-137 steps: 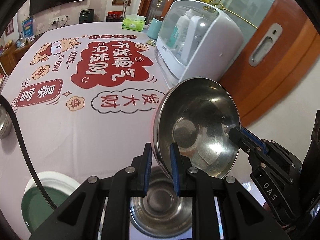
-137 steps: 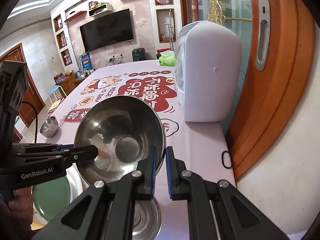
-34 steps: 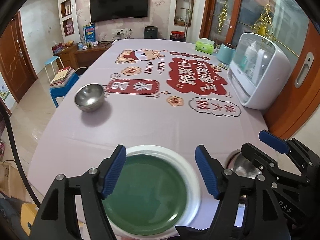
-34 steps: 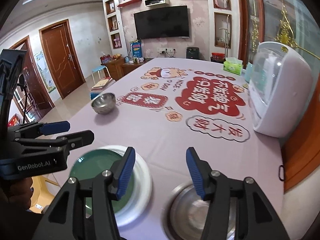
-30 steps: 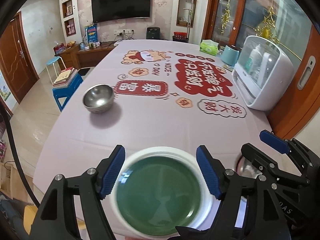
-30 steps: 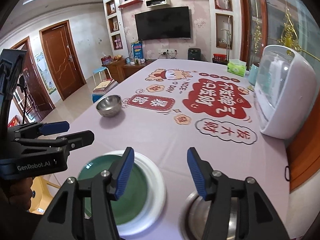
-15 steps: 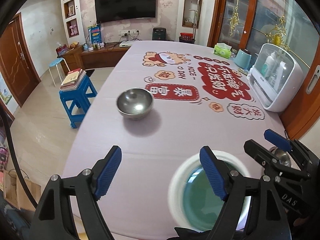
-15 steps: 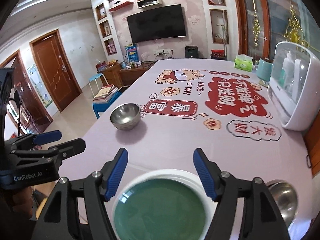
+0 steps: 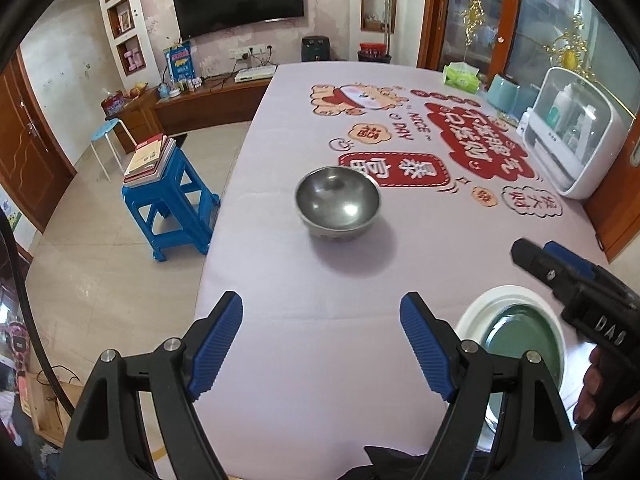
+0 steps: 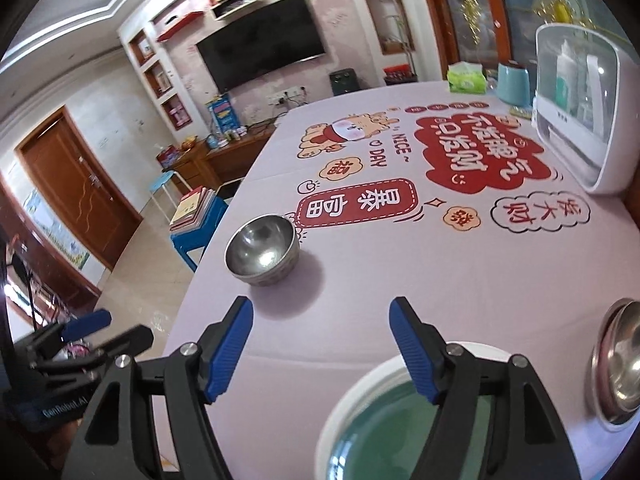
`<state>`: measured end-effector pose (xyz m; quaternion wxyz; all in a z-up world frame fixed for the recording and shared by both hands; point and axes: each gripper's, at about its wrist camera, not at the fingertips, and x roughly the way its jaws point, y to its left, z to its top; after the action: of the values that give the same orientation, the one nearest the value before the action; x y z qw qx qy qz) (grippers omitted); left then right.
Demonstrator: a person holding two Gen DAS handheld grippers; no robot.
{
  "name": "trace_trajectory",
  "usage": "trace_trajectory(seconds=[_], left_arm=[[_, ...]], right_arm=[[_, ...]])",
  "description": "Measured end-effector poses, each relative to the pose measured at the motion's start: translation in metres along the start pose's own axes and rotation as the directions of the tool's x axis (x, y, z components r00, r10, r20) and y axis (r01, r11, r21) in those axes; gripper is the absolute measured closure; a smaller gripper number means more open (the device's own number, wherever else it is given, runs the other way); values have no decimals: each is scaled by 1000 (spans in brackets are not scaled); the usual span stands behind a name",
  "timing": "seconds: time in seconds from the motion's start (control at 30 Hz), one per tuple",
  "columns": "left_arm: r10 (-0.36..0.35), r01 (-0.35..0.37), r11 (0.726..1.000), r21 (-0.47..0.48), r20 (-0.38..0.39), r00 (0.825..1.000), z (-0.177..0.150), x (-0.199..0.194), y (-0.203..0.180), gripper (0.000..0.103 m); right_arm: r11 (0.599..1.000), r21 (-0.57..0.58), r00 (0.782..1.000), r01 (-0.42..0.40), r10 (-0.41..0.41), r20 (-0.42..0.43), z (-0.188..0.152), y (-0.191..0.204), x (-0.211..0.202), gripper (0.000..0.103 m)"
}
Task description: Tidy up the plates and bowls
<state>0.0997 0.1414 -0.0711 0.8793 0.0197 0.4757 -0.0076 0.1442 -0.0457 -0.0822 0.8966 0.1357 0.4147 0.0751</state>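
A single steel bowl point(image 9: 338, 202) stands upright near the table's left edge; it also shows in the right wrist view point(image 10: 262, 255). A white plate with a green centre point(image 9: 516, 330) lies near the front edge, under my right gripper in its own view point(image 10: 400, 416). A stack of steel bowls point(image 10: 618, 364) sits at the far right. My left gripper point(image 9: 322, 346) is open and empty, well short of the single bowl. My right gripper point(image 10: 322, 346) is open and empty above the plate's near-left rim.
A white sterilizer box point(image 9: 576, 152) stands at the table's right side, with a teal cup point(image 9: 502, 90) and green tissue pack point(image 9: 462, 78) behind it. A blue stool with books point(image 9: 170, 200) stands on the floor left of the table.
Both grippers have swung left from the stacked bowls and plate toward the single bowl, which now looms larger. Both stay open and empty.
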Motion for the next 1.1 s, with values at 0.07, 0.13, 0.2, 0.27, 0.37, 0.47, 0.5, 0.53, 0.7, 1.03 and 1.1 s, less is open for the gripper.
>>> trace_trajectory(seconds=[0.07, 0.13, 0.2, 0.27, 0.37, 0.47, 0.5, 0.53, 0.7, 1.03, 1.1], left_arm=[[-5, 5, 1000, 0, -12, 1000, 6, 8, 8, 23], [-9, 8, 1000, -3, -21, 1000, 13, 15, 15, 23], [-8, 8, 1000, -3, -28, 1000, 20, 21, 20, 23], [-10, 10, 1000, -2, -32, 999, 29, 29, 27, 23], [-19, 19, 1000, -8, -32, 999, 43, 39, 36, 23], [-27, 27, 999, -23, -33, 999, 60, 52, 47, 23], [-29, 28, 999, -28, -32, 999, 65, 56, 49, 23], [-31, 30, 999, -30, -33, 999, 70, 59, 51, 23], [-39, 37, 998, -52, -43, 998, 91, 82, 60, 23], [-107, 94, 989, -115, -114, 988, 100, 139, 67, 23], [-125, 105, 985, -138, -145, 982, 97, 153, 69, 23]], right_arm=[[1000, 28, 1000, 1, 0, -8, 7, 3, 7, 31], [999, 45, 1000, 6, -5, -17, 13, 5, 12, 31], [998, 53, 1000, 12, -10, -28, 21, 8, 17, 31], [999, 48, 999, 19, -17, -34, 28, 12, 21, 31], [999, 29, 999, 33, -32, -41, 38, 19, 28, 31], [999, 19, 998, 33, -32, -46, 48, 24, 39, 31], [999, 16, 998, 36, -35, -48, 51, 26, 42, 31], [999, 10, 998, 39, -39, -51, 55, 29, 47, 31], [999, -21, 997, 41, -42, -63, 67, 41, 69, 31], [997, -64, 986, 38, -48, -163, 65, 51, 126, 31], [998, -49, 981, 37, -46, -187, 62, 50, 137, 31]])
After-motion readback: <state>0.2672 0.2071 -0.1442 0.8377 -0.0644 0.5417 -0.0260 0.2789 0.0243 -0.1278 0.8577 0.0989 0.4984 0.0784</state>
